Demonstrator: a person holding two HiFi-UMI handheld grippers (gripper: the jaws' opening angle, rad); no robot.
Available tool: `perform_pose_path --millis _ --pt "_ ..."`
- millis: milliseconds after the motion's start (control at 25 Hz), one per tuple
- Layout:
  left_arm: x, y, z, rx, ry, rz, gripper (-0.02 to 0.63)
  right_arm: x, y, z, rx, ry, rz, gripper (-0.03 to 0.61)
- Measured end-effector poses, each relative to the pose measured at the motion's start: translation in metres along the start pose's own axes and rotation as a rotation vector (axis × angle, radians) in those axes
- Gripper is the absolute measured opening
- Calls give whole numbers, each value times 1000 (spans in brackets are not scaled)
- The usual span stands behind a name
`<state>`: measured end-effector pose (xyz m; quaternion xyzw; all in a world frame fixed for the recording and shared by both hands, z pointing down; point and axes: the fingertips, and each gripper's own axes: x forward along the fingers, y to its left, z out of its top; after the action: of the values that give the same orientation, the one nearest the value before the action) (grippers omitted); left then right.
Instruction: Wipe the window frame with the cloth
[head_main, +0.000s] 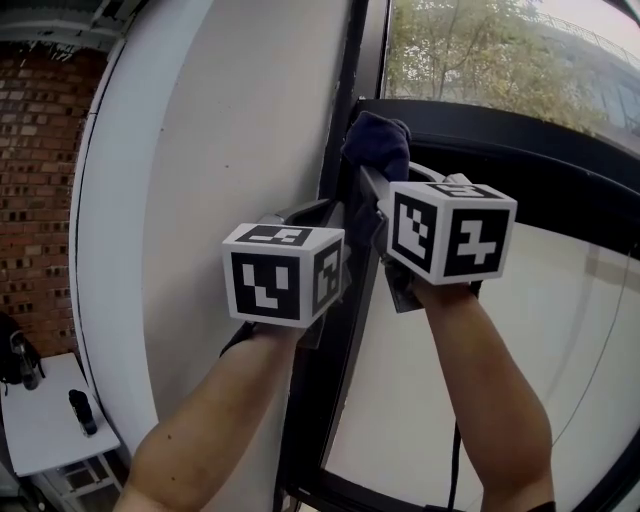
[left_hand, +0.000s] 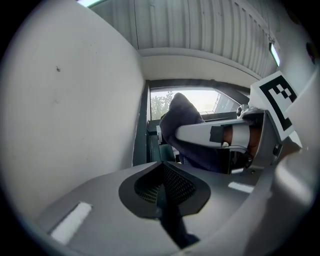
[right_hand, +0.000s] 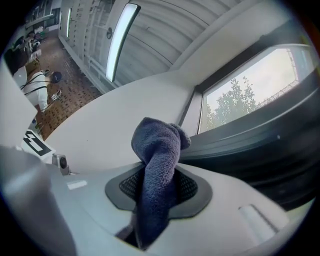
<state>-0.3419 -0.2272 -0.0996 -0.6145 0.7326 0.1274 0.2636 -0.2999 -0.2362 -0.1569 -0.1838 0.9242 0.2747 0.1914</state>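
White curved wall (head_main: 200, 150); black metal window frame (head_main: 345, 100) at 12 o'clock; right gripper (right_hand: 156, 192) clamped on bunched dark-blue terry cloth (head_main: 378, 145), pressed against frame; left gripper (left_hand: 162, 187) closed, empty, at 8 o'clock; likely risk: cloth dragged from jaws by hard rubbing.

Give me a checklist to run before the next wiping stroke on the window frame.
1. Grip on the cloth: ok. The right tongs are shut on it, and a wad sticks out past the tips.
2. Left tongs free: ok. They are shut with nothing between them.
3. Cloth at the window frame: ok. It sits where the dark upright bar meets the crossbar.
4. Cloth pressed on the frame: cannot tell. No view shows the contact clearly.
5. Room for a downward stroke: probably not ok. The left tongs sit close beside the right tongs and lower.
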Motion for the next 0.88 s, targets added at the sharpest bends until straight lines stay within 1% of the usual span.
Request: perform_pose_path --millis 160,360,560,720,880 --pt "12 -6 5 20 0 -47 0 14 -4 2 -8 22 -17 117" --pt "17 5 5 26 12 -23 0 28 -7 -1 -4 45 -37 117" --pt "20 4 5 22 9 -45 0 32 -12 2 -15 45 -70 117" --pt "25 2 6 43 13 -52 0 33 -17 0 -8 60 -79 117" --pt "26 0 9 30 4 -68 0 30 -20 1 -6 59 -90 117"
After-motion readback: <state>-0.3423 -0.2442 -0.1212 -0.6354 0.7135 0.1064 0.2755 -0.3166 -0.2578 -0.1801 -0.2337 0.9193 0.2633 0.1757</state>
